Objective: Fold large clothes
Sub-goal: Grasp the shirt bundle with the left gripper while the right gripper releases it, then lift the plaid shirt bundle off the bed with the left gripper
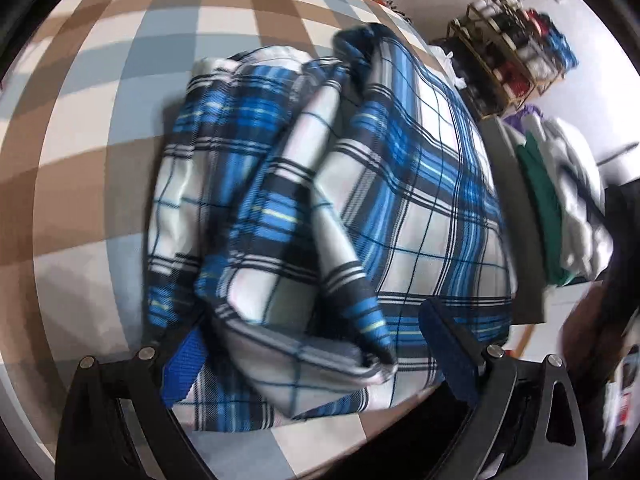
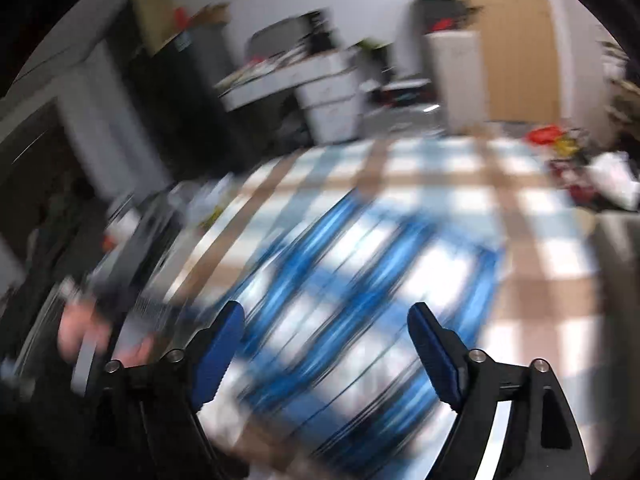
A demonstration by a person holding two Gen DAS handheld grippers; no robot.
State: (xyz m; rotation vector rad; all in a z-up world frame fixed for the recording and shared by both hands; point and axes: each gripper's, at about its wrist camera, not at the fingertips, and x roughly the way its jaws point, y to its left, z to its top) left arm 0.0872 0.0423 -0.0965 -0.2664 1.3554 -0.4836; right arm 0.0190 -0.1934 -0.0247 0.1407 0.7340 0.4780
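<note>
Blue-white plaid shirt (image 1: 320,208), bunched at frame ctr on checked tablecloth (image 1: 80,120); left gripper (image 1: 316,344) & right gripper (image 2: 326,320) fingers spread wide, holding nothing.

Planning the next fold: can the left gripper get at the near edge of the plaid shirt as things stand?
Probably yes. The left gripper is open, its fingers either side of the plaid shirt's near edge, with nothing between them.
</note>
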